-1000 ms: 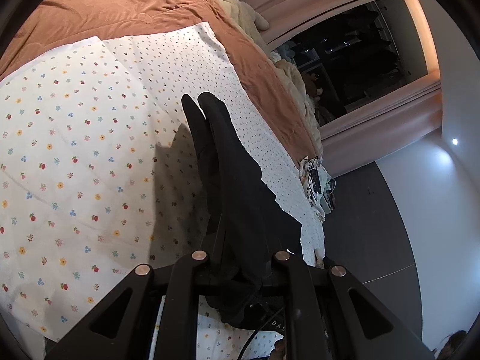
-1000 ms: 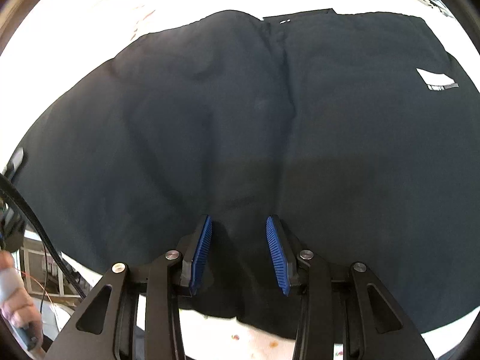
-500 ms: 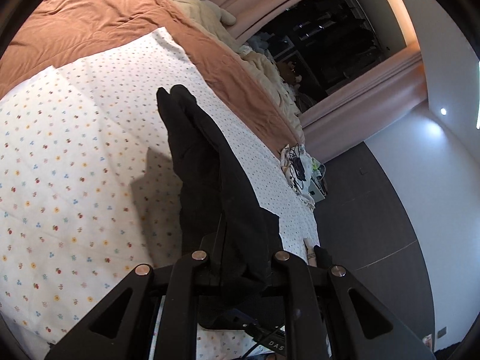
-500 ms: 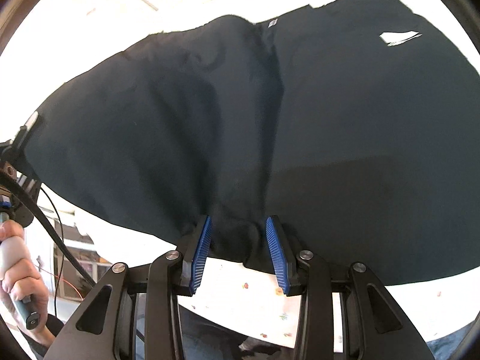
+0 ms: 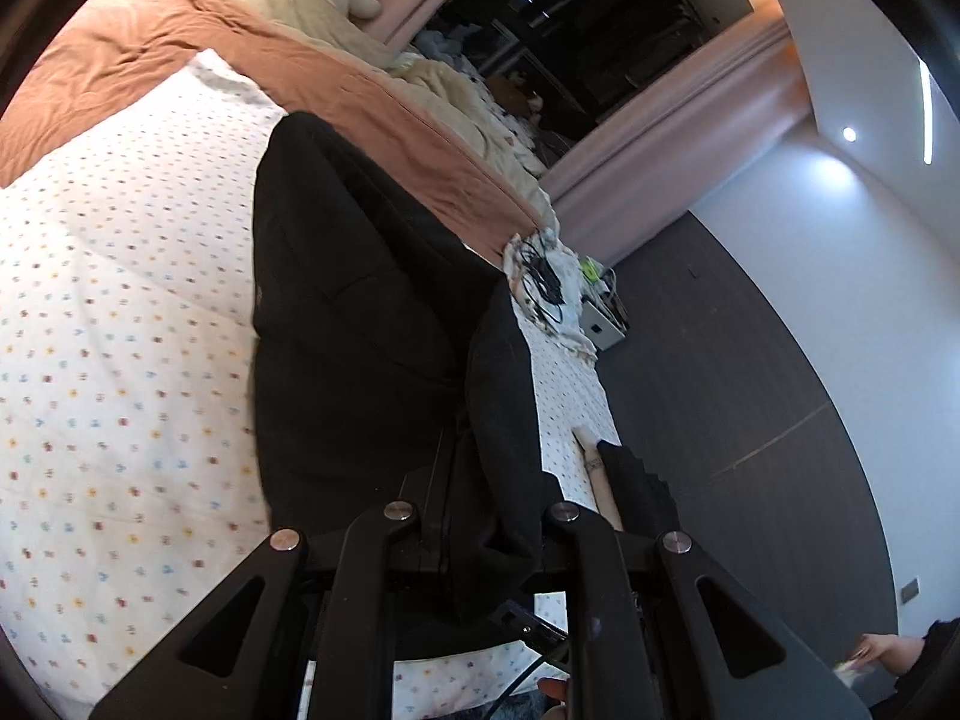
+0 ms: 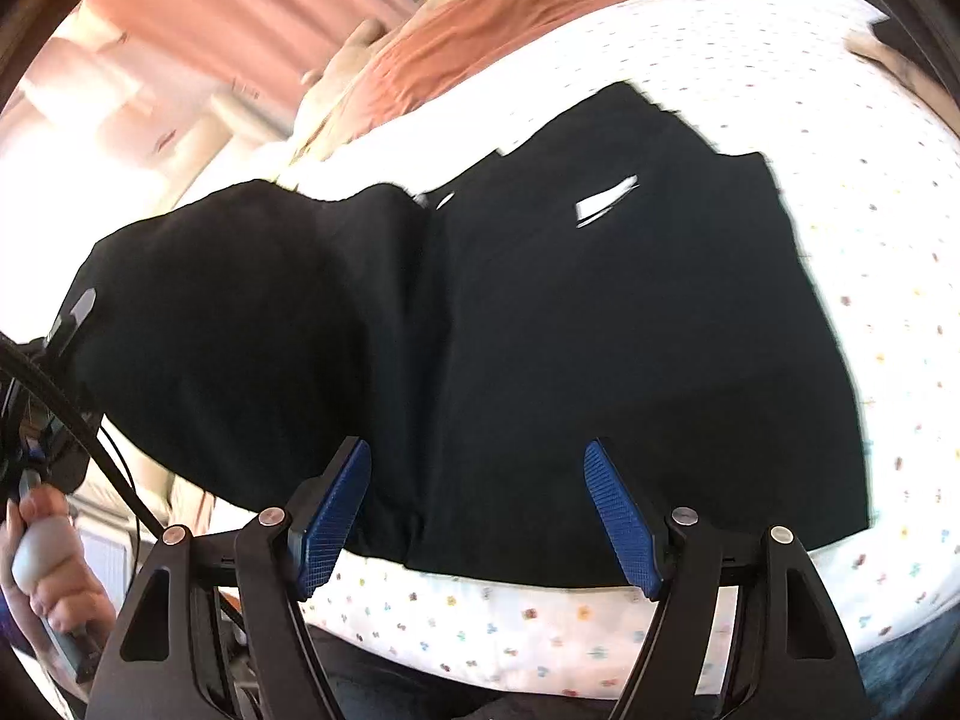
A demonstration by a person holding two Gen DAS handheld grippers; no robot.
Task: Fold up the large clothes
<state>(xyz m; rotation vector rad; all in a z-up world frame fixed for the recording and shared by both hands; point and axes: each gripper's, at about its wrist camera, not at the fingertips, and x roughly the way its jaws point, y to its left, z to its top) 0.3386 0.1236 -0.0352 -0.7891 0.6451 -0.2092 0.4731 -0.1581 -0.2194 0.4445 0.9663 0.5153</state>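
Note:
A large black garment (image 6: pixel 600 360) with a white label lies spread on the dotted white sheet (image 6: pixel 870 150). Its left part is lifted off the bed. My left gripper (image 5: pixel 480 516) is shut on the garment's edge (image 5: pixel 498 420), and the cloth hangs down from it across the sheet (image 5: pixel 120 300). Its fingertips are hidden by the cloth. My right gripper (image 6: pixel 477 510) is open, its blue pads (image 6: pixel 618 516) wide apart above the garment's near edge, holding nothing.
A rust-brown blanket (image 5: pixel 360 102) and beige bedding lie at the far side of the bed. Cables and a small box (image 5: pixel 600 318) sit at the bed's corner. Dark floor (image 5: pixel 750 420) lies to the right. A hand holds the other gripper's handle (image 6: pixel 42 552).
My right gripper has opened wide and let go of the garment's edge. My left gripper has lifted its held edge further, and the cloth has swung across the sheet.

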